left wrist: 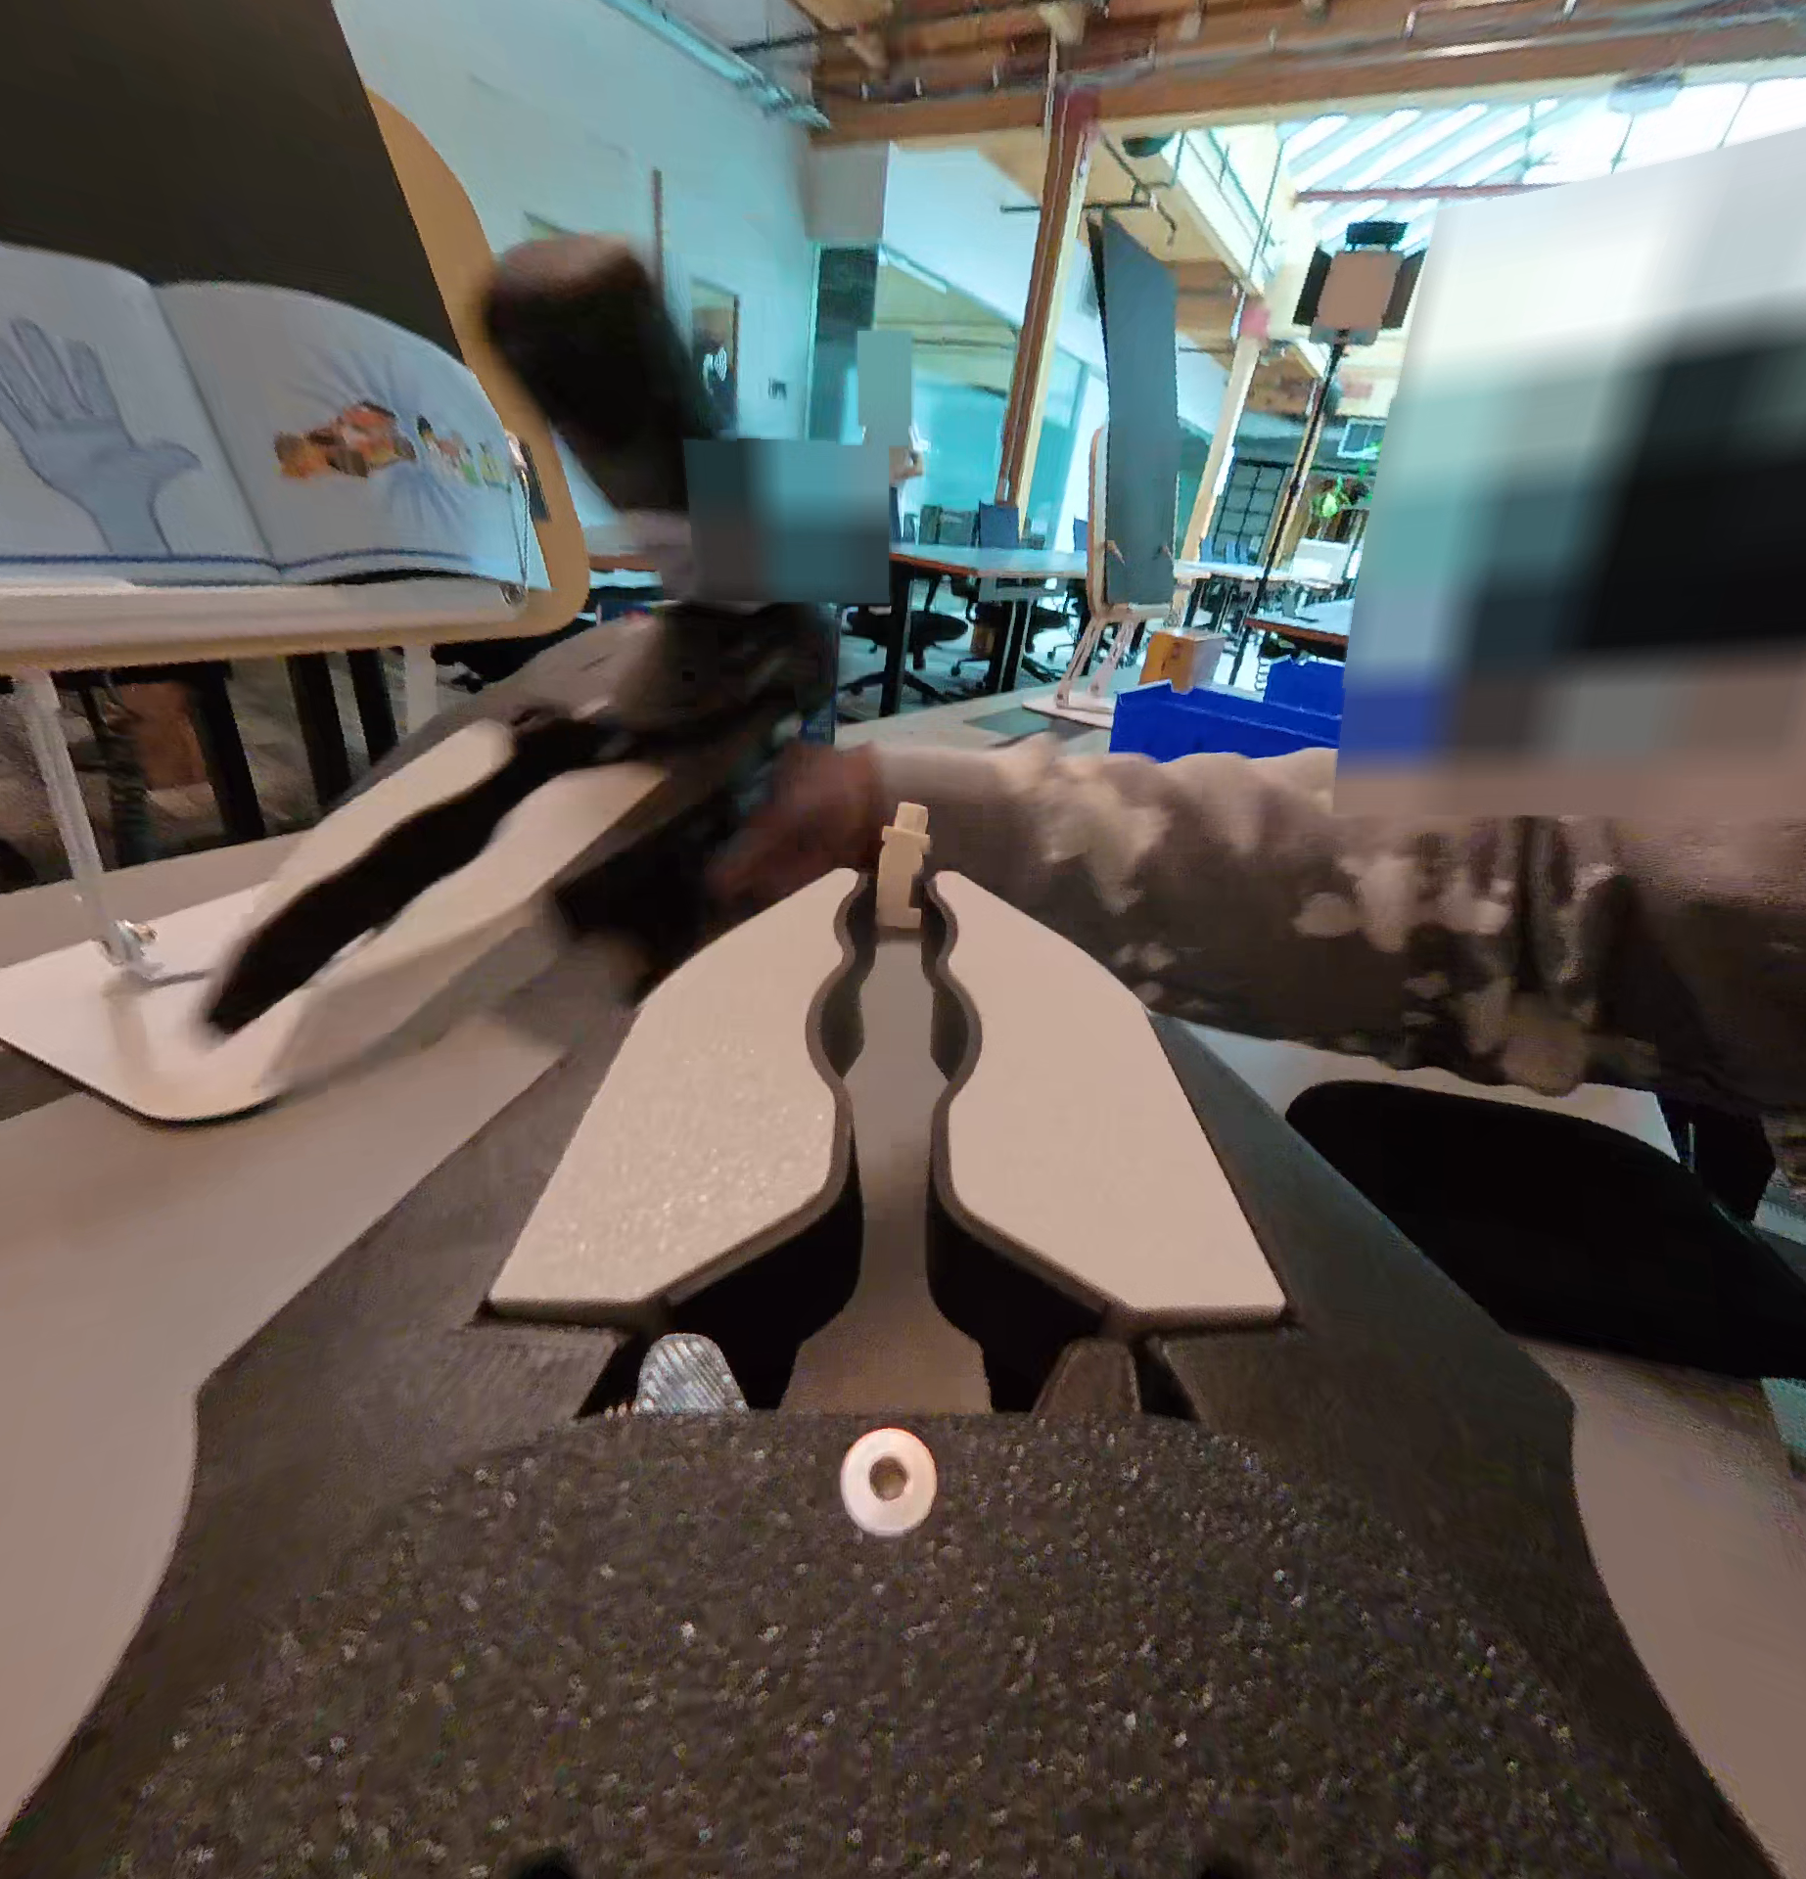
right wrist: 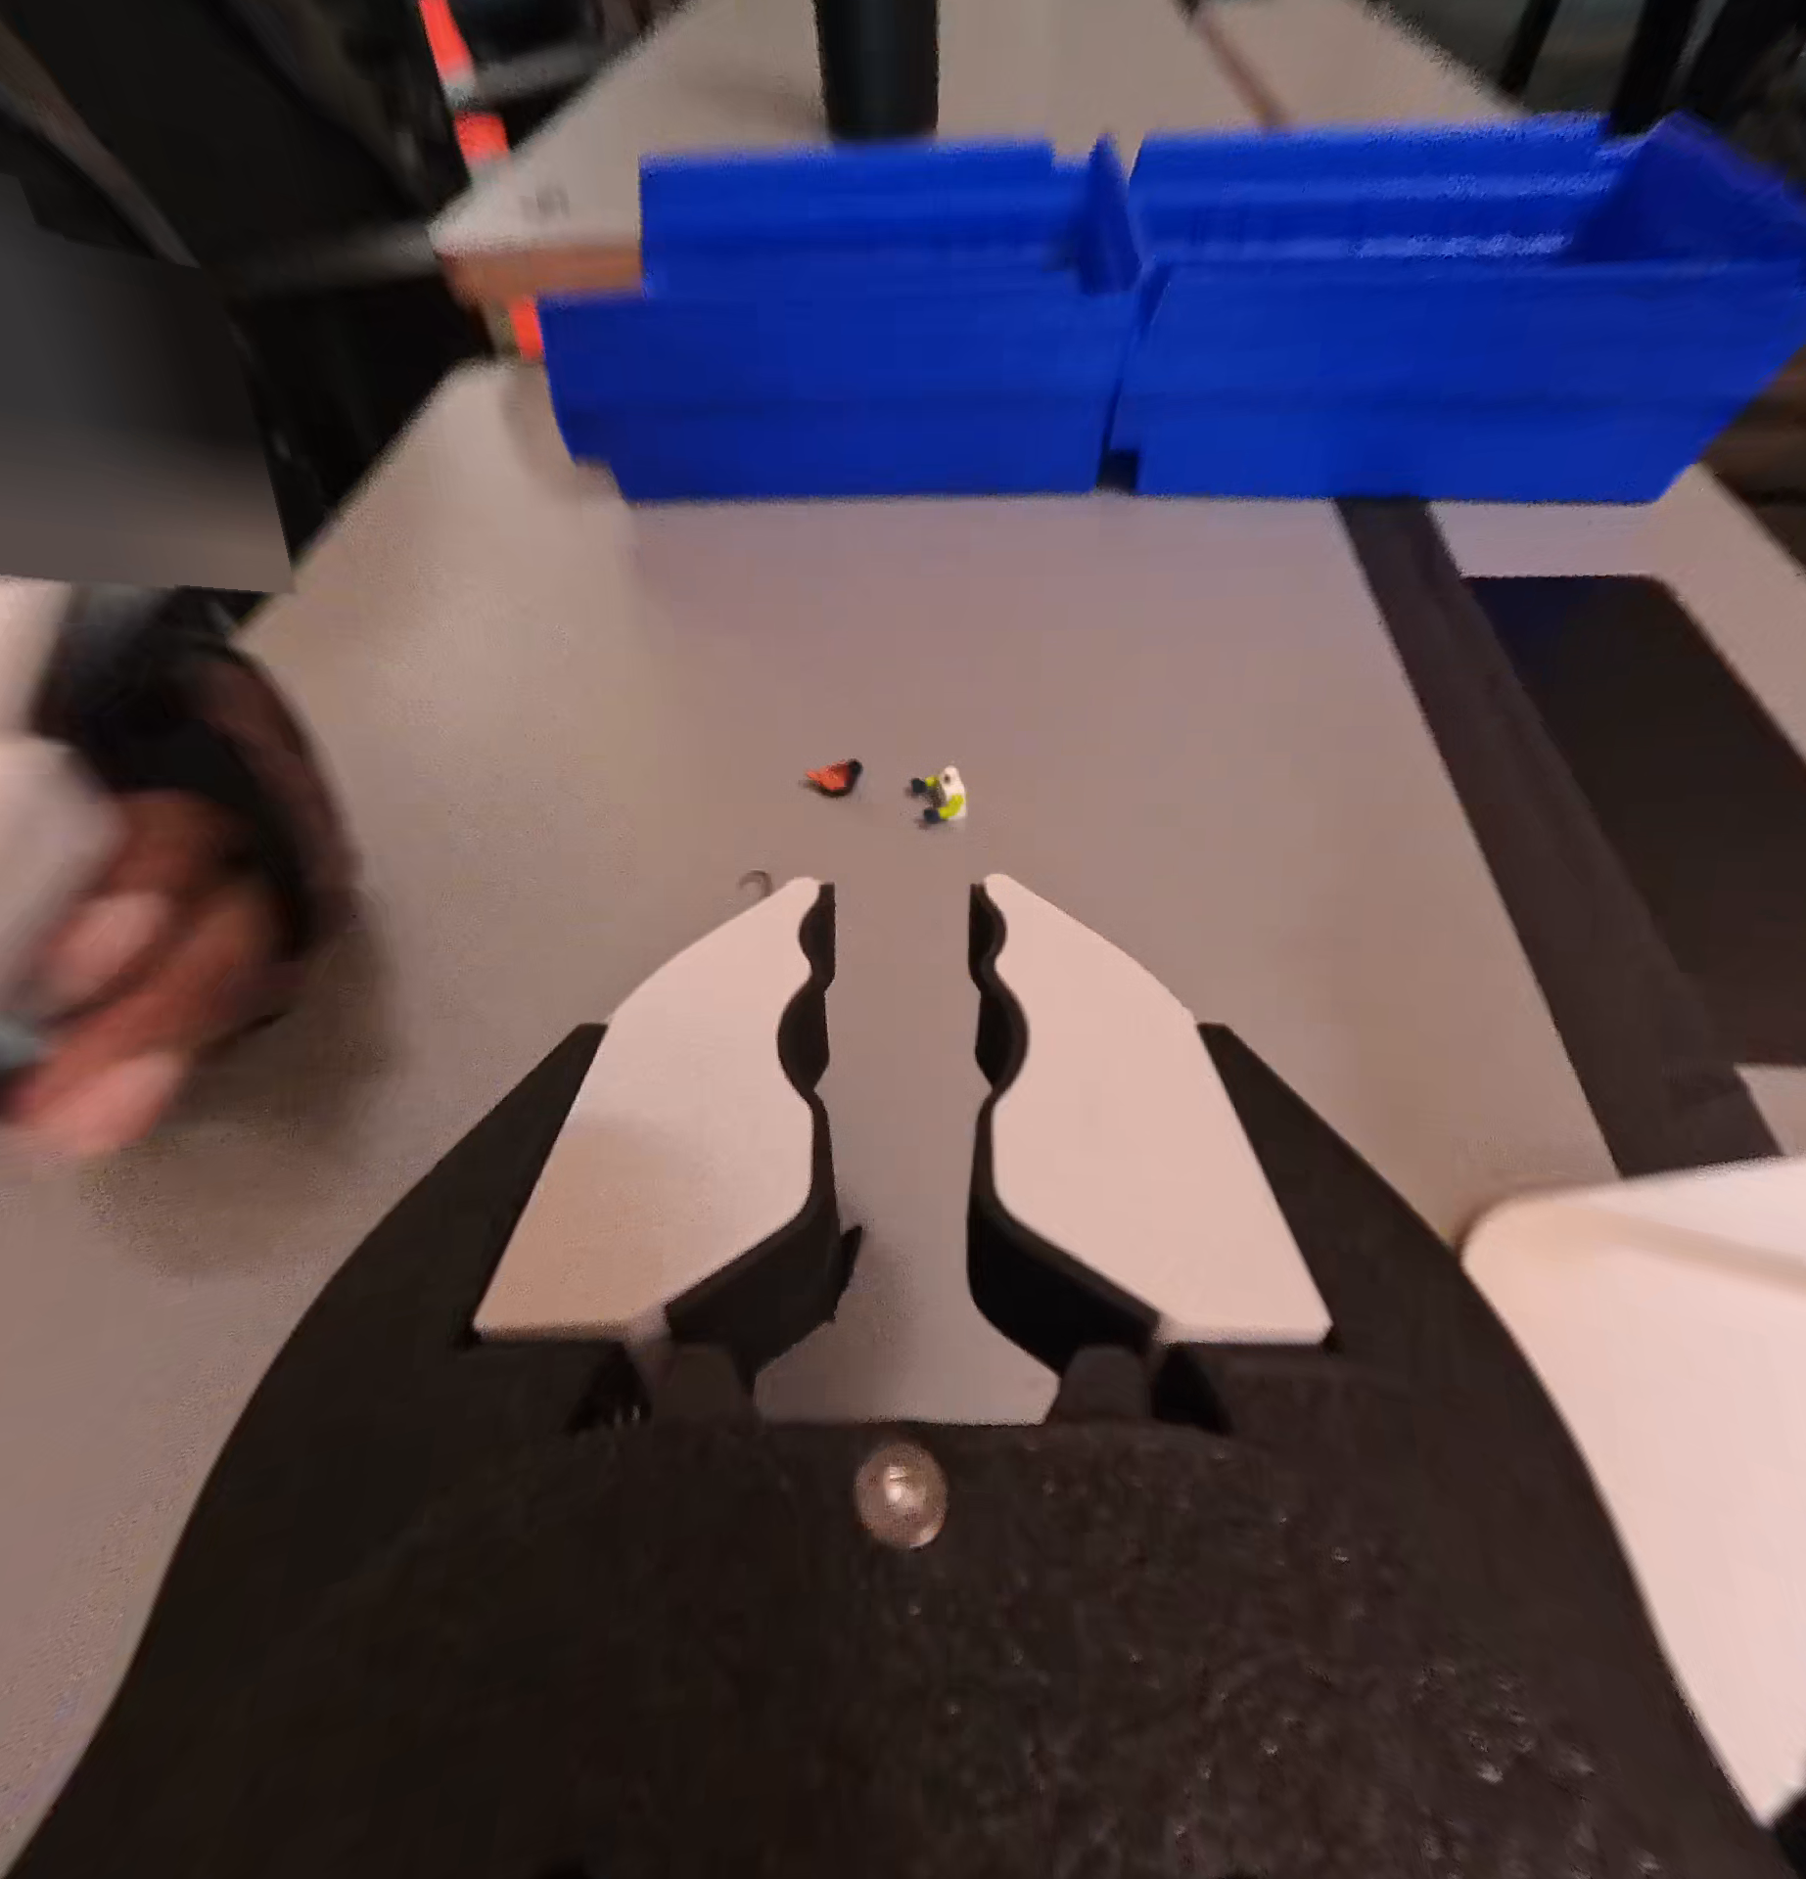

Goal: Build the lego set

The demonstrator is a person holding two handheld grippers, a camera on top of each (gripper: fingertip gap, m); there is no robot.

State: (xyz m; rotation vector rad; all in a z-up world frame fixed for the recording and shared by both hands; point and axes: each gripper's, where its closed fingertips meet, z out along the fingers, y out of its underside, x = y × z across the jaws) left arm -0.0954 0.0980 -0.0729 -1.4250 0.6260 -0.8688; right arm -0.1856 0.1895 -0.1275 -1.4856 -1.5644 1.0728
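In the left wrist view my left gripper (left wrist: 900,895) is shut on a small white lego piece (left wrist: 903,864) that stands up between its fingertips, held above the table. The right gripper (left wrist: 420,874) shows there at the left, blurred, near the stand's base. In the right wrist view my right gripper (right wrist: 900,890) is open and empty just above the grey table (right wrist: 1132,661). Just ahead of its tips lie a small white and lime minifigure torso (right wrist: 945,794) and a small orange and black piece (right wrist: 834,778).
Two blue bins (right wrist: 1082,336) stand at the table's far edge. An open instruction booklet (left wrist: 217,437) rests on a white stand (left wrist: 115,1027) at the left. A person's sleeved arm (left wrist: 1387,915) crosses behind my left gripper. A blurred hand (right wrist: 136,986) is at the left. The gap from one gripper's tips to the other's is roughly 15 cm.
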